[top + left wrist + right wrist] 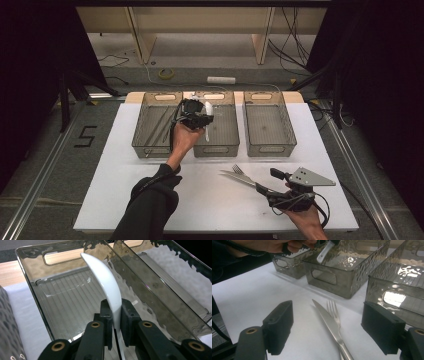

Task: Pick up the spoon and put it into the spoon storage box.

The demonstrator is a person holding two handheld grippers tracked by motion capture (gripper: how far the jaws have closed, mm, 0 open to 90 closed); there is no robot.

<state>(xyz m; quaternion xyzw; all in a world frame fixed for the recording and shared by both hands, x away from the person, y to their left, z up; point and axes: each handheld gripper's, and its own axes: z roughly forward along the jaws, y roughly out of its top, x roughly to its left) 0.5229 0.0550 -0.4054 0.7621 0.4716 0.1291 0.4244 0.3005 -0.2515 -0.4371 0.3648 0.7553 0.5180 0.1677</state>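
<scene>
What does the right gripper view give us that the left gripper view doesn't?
Right gripper view alone: a knife and a fork lying together on the white table, between the right gripper's wide-open jaws; the front handle cutout of the middle bin; the person's left hand.

Left gripper view alone: the left gripper up close, jaws shut on the white spoon, and the ribbed floor of the bin beneath it.

Both: the white spoon held over the smoky clear bins.

White table [150,170]: bins [269,124], knife [239,177], fork [238,169]
</scene>
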